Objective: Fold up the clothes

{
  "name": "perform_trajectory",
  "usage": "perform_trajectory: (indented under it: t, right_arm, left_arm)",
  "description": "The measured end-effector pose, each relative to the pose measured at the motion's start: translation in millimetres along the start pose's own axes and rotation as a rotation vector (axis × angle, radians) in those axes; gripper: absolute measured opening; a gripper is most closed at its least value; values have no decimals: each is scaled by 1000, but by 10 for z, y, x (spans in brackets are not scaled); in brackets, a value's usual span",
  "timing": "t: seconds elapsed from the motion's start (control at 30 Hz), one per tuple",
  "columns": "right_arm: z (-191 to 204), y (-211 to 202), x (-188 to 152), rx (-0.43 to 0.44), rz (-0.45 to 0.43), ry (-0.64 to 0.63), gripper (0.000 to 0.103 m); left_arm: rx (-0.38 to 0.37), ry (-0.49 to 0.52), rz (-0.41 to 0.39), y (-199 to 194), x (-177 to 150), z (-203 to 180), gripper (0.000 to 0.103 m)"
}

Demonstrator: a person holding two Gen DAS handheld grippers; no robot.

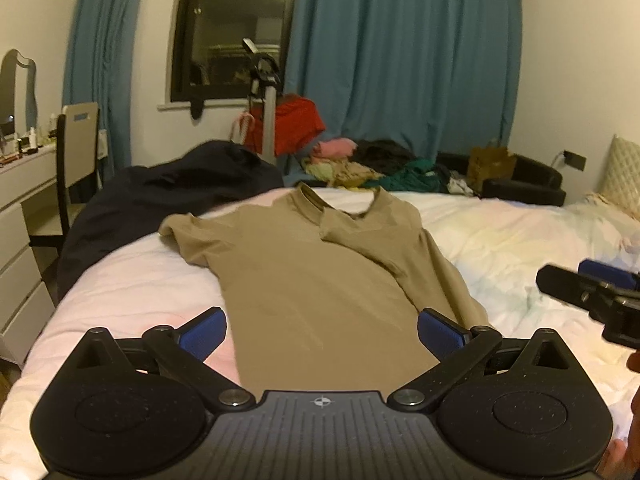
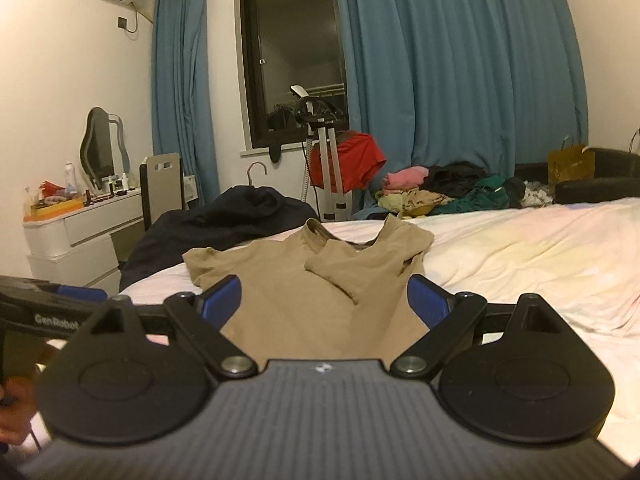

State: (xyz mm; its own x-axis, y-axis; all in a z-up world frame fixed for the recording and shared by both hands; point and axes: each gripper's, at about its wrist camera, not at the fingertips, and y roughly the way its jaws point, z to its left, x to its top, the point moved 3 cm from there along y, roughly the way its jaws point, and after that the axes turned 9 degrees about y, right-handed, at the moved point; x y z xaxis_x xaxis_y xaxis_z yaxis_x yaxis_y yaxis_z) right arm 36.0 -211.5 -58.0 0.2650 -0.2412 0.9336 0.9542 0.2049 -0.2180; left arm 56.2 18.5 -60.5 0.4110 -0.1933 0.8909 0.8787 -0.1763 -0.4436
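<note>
We see the tan shirt (image 1: 312,280) flat on the bed (image 1: 500,240), its hem between our spread, empty left gripper (image 1: 322,334) and right gripper (image 2: 324,302).

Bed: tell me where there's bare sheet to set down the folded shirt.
Bare white sheet lies right of the tan shirt, toward the pillow. A narrower pink strip lies left of the shirt, bordered by the dark garment. The far edge is crowded by the clothes pile.

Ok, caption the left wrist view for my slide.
Open left gripper above a tan shirt, one sleeve folded in, on the bed.
</note>
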Motion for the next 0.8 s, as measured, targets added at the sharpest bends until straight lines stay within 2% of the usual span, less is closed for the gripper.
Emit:
perform_trajectory:
  t: [0.17,0.23,0.37,0.43,0.57,0.8]
  right_arm:
    - [52,45,-53,-24,16,-13,91]
    - [78,123,-109,-64,41,-5,91]
    - [219,395,-224,-26,177,-10,91]
    - [335,588,-209,13,211,-30,91]
    - [656,1286,-95,133,280,-23,91]
    - [1526,2831,-101,209,322,-109,91]
  left_arm:
    - [29,-12,-33,-157,44,100,103]
    - [42,-23,-55,-250,86,187,103]
    - [102,-62,-80,-450,155,490,103]
    - [125,-97,-81,-538,157,697,103]
    - [161,-171,-66,-560,91,1097,103]
    - [197,-309,-77,-313,-173,1624,103]
